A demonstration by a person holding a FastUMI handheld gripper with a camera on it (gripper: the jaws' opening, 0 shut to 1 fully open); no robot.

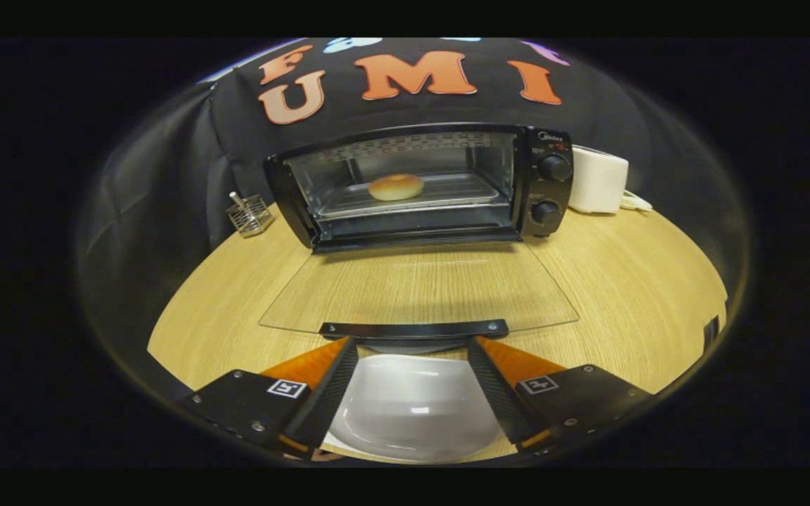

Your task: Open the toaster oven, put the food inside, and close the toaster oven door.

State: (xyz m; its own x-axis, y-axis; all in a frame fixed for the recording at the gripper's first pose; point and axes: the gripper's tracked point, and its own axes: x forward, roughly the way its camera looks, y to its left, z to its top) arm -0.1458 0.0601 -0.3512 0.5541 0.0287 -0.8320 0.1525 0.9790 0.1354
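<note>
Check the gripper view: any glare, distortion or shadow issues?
Gripper view: fisheye bows the table edge; the glass door, open flat, is nearly invisible, casting a faint shadow; a small highlight sits on the white bowl between the open gripper fingers; the bun inside the toaster oven is well lit.

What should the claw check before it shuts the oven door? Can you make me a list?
1. Food inside: the bun sits on the tray in the toaster oven. Ok.
2. Door state: folded flat down, open. Not ok yet, it needs closing.
3. Claw empty: fingers apart, holding nothing. Ok.
4. Claw placement: fingertips just short of the door handle. Ok.
5. Plate below the fingers: whether it is clear of the lift, cannot tell.
6. Doorway: nothing sticks out past the opening. Ok.
</note>
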